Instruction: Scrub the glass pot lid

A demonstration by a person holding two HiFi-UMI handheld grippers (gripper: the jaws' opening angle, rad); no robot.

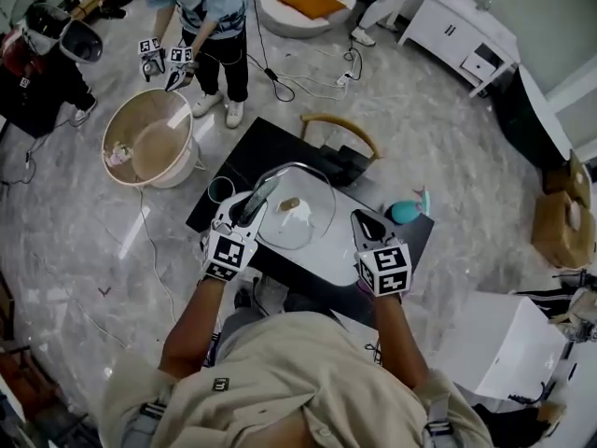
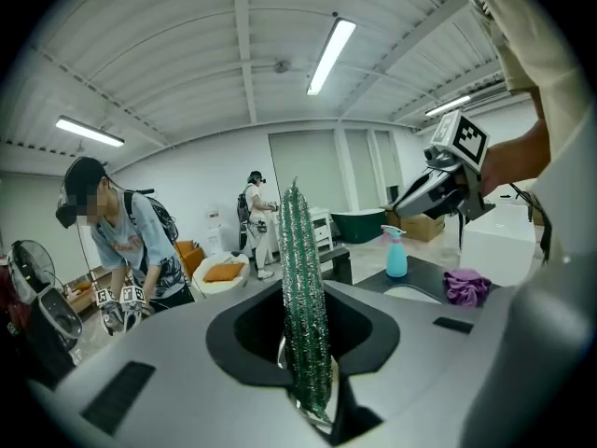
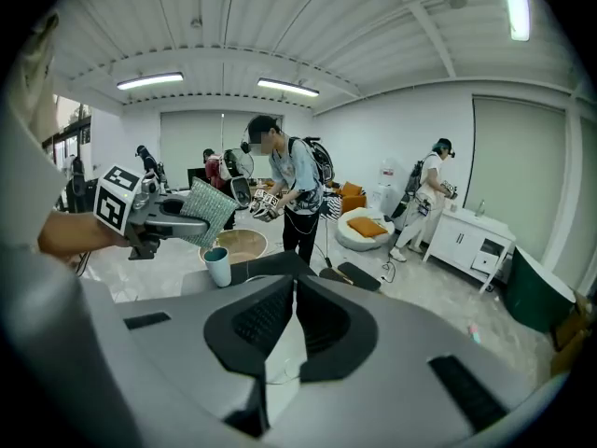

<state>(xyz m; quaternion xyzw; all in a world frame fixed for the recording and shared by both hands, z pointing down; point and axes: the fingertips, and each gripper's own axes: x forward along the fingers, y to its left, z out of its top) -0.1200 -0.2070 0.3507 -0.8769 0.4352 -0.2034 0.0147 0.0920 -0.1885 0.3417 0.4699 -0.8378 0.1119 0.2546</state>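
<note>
— Progress on the lid scrub, anyone? How far along does it look?

— Barely started, I'd say. The tool's sorted: the left gripper (image 1: pixel 254 203) is clamped on a sparkly green scrub pad (image 2: pixel 306 297), held edge-on between its jaws. From the head view the pad sits over the left edge of the clear domed glass pot lid (image 1: pixel 297 220), but I can't tell if it's actually touching. So basically all the rubbing is left to do.

— And the other one?

— The right gripper (image 1: pixel 366 227) has its jaws together on nothing and hangs just right of the lid, not steadying it.

— What's the lid like?

— It lies on the white tabletop (image 1: pixel 326 261), dead centre between the two grippers. Thin metal rim, brownish knob in the middle, and glass you can see straight through. No suds or wet I can spot. A teal spray bottle (image 1: pixel 408 211) stands at the far right, with a purple cloth (image 2: pixel 465 286) nearer.
</note>
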